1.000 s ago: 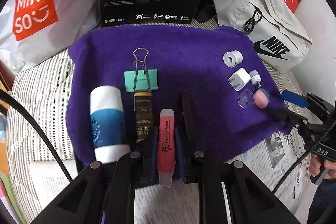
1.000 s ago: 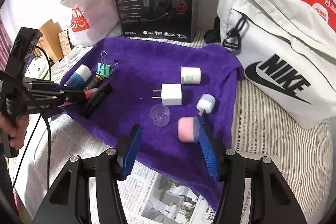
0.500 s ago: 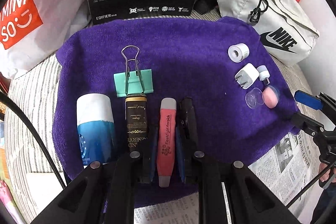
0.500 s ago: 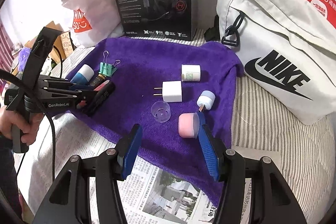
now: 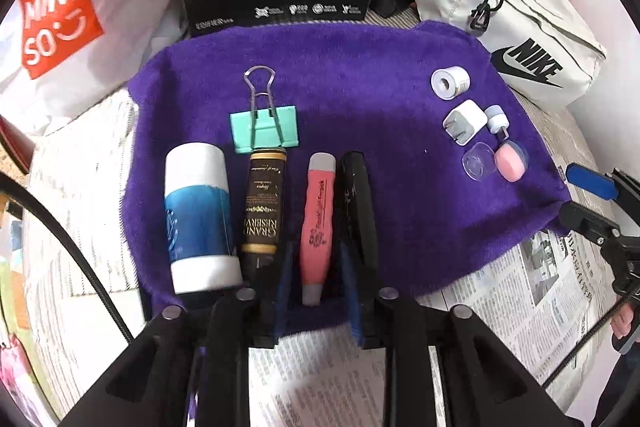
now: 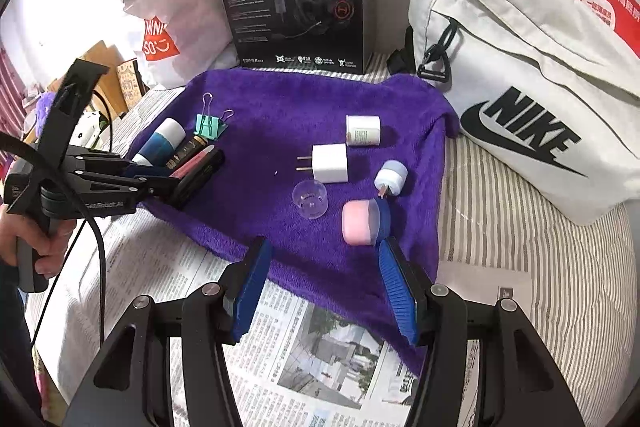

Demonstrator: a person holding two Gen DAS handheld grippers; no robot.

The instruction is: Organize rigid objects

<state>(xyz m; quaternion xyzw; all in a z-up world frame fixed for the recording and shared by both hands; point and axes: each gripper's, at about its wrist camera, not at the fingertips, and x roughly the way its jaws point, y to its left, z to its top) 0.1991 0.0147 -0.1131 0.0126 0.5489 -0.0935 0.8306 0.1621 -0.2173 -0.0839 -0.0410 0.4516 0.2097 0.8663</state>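
Jaws: left gripper (image 5: 316, 291) has just opened off the pink highlighter (image 5: 318, 223), apparently now slotted in the row; right gripper (image 6: 320, 287) wide open, empty, pink cap (image 6: 360, 223) next.

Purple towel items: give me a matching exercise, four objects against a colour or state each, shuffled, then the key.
Things:
1. binder clip
2. marker
3. wall charger
4. clear cap

Descriptions:
A. white, prongs pointing to the left in the right wrist view
B. transparent, lying beside the pink container
C. mint green, wire handles
D. pink, lying between the left gripper fingers

Pairs: 1-C, 2-D, 3-A, 4-B
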